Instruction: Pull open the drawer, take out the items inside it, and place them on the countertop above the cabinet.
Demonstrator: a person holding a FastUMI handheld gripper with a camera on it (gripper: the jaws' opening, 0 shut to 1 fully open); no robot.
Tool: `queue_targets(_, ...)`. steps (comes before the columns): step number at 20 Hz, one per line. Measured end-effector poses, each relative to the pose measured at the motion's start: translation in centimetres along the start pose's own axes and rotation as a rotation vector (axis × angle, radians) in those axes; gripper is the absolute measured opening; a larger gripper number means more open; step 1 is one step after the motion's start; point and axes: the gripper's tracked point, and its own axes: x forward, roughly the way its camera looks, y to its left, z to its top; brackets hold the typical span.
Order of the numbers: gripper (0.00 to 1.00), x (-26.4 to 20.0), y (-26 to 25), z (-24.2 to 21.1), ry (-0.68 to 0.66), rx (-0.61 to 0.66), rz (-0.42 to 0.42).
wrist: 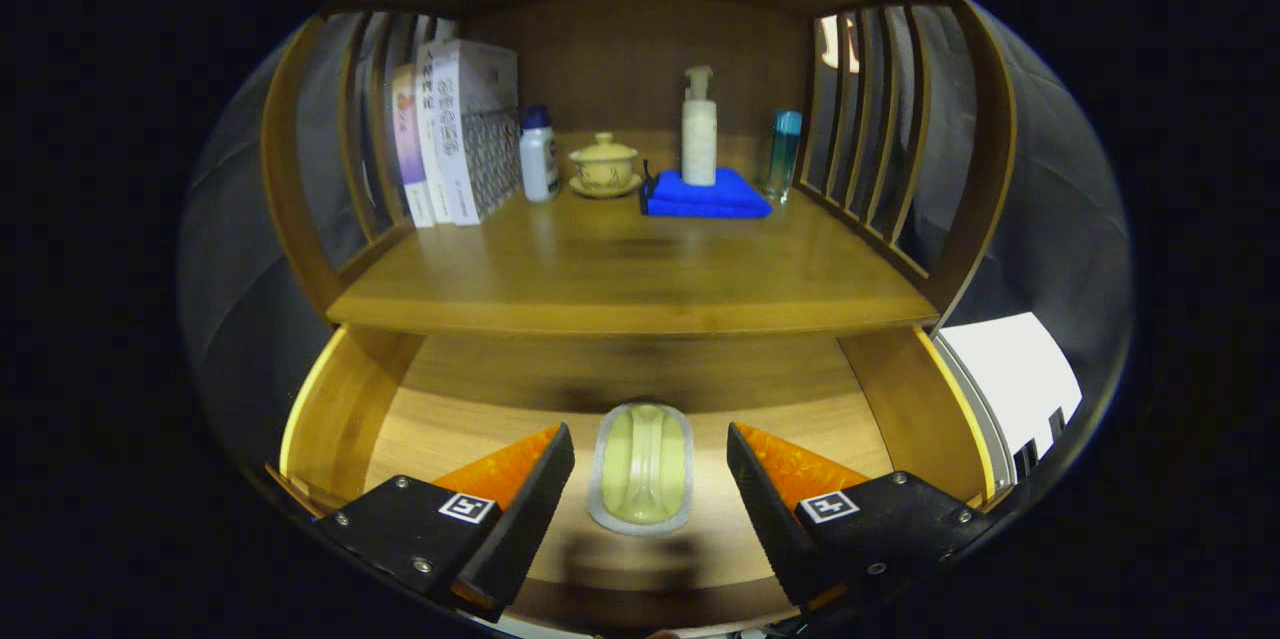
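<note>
Gripper view, one soap bar (641,467) in open drawer (340,409), hand-held gripper (650,489) spread wide, empty.

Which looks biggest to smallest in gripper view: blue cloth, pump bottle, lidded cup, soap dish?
1. soap dish, though it lies nearest, between the open gripper fingers
2. blue cloth
3. pump bottle and lidded cup: too close to rank

Soap dish (643,467) in drawer (330,409), between gripper (650,479) fingers.
</note>
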Motion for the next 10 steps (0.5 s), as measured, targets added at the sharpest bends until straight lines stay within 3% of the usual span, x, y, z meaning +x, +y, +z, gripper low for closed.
queue_targets(5,0.93,2.8,0.6,-2.2,0.114,-0.114,-0.03)
queue_targets(10,0.83,4.4,0.0,-3.8,0.192,-0.147,-0.044)
